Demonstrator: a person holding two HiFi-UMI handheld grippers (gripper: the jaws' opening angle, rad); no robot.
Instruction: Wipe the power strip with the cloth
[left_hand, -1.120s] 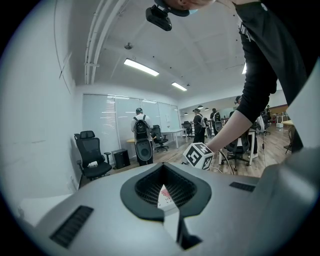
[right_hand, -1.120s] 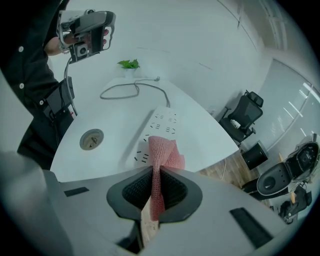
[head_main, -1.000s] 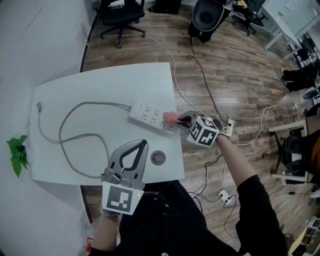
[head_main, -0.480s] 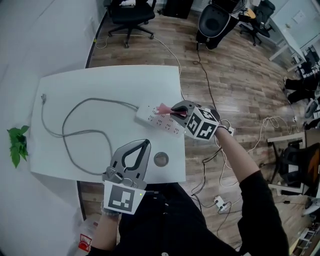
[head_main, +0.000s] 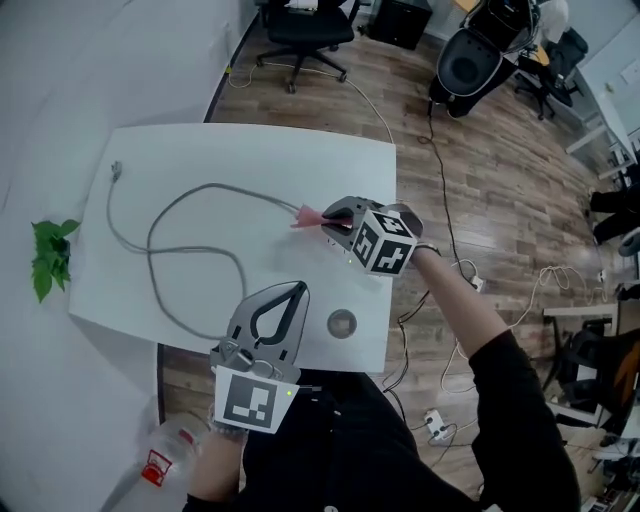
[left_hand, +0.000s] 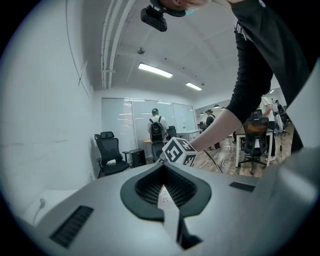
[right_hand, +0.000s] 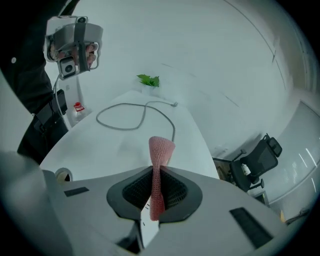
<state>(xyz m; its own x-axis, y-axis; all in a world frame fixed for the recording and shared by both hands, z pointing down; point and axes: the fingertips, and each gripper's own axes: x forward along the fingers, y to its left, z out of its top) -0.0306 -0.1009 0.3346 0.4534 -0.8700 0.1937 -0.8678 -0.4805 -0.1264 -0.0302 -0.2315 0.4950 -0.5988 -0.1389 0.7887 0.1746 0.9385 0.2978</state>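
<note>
White desk (head_main: 200, 150) on a wood-plank floor (head_main: 480, 160), office chair (head_main: 305, 25) beyond, bears a looping grey cable (head_main: 215, 186) and the white power strip (left_hand: 163, 196) near its right edge, over which the right gripper's (head_main: 325, 218) fingers pinch a thin pink cloth (right_hand: 160, 150); the left gripper's (head_main: 293, 290) fingers meet, holding nothing

the white desk (head_main: 260, 160) carries a grey cable (head_main: 213, 186) that loops across its left half, its plug (head_main: 117, 170) lying near the far left corner. a round grommet (head_main: 342, 322) sits in the top near the front edge. the power strip (left_hand: 164, 197) lies toward the right side, mostly covered in the head view.
</note>
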